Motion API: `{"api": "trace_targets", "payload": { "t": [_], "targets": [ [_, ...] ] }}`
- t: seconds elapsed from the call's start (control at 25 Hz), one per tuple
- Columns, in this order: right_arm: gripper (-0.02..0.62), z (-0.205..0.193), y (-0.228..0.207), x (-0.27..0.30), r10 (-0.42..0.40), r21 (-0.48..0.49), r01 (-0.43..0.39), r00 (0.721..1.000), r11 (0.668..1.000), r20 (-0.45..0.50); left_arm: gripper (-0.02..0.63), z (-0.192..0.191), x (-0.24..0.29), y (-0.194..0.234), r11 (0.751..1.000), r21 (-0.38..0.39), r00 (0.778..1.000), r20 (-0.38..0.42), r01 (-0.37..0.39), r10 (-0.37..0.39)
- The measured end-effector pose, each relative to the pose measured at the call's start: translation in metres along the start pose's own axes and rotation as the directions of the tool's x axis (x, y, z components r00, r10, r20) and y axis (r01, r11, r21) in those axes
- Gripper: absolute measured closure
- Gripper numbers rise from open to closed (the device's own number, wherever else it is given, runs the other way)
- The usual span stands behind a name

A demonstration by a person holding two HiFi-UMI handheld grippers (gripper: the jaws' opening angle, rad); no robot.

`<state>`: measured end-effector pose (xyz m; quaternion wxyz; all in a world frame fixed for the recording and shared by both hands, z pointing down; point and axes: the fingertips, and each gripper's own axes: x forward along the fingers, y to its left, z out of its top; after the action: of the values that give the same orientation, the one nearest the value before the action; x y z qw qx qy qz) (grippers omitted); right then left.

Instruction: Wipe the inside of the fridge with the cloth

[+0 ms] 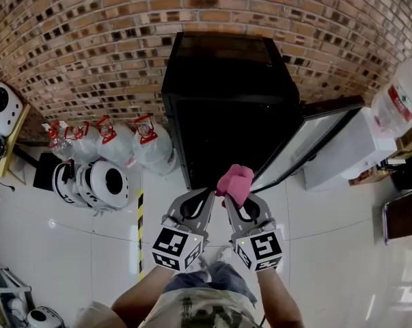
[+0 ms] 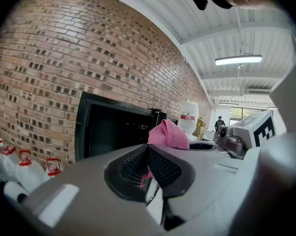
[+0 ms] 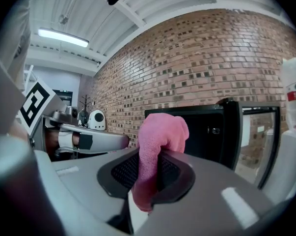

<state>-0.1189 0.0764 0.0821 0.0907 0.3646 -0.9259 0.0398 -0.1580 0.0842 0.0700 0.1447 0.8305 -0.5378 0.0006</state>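
While the fridge (image 1: 227,80) stands with its door (image 1: 307,141) swung open to the right, both grippers are held side by side in front of it, outside the dark cavity. The right gripper (image 3: 151,173) has its jaws pressed on the pink cloth (image 3: 161,131). The cloth rises as a folded lump above the jaw tips, and a short end hangs below them. The left gripper (image 2: 148,165) has its jaws drawn together. A thin pink shred shows in the slit between them, but it cannot be told whether this is caught there or only seen through. From the head view, the cloth is in the air just before the lower front edge of the fridge, touching nothing of it.

It seems the wiping itself is not yet begun and the step in hand is the approach. The next move probably calls for carrying the cloth forward into the opening and pressing its lump flat against an inner wall or the floor, keeping clear of the door edge.
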Motion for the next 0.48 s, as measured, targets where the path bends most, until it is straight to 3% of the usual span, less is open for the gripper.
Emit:
{"api": "trace_targets", "payload": {
  "t": [0.2, 0.48],
  "targets": [
    [0.541, 0.009, -0.039, 0.054, 0.043, -0.020, -0.042, 0.999, 0.999, 0.014, 0.591, 0.010, 0.039, 0.041, 0.997, -0.018, 0.997, 0.011, -0.072, 0.072],
    [0.541, 0.016, -0.079, 0.141, 0.170, -0.056, -0.167, 0.984, 0.984, 0.045, 0.591, 0.021, 0.100, 0.095, 0.982, -0.046, 0.982, 0.042, -0.182, 0.184]
  ]
}}
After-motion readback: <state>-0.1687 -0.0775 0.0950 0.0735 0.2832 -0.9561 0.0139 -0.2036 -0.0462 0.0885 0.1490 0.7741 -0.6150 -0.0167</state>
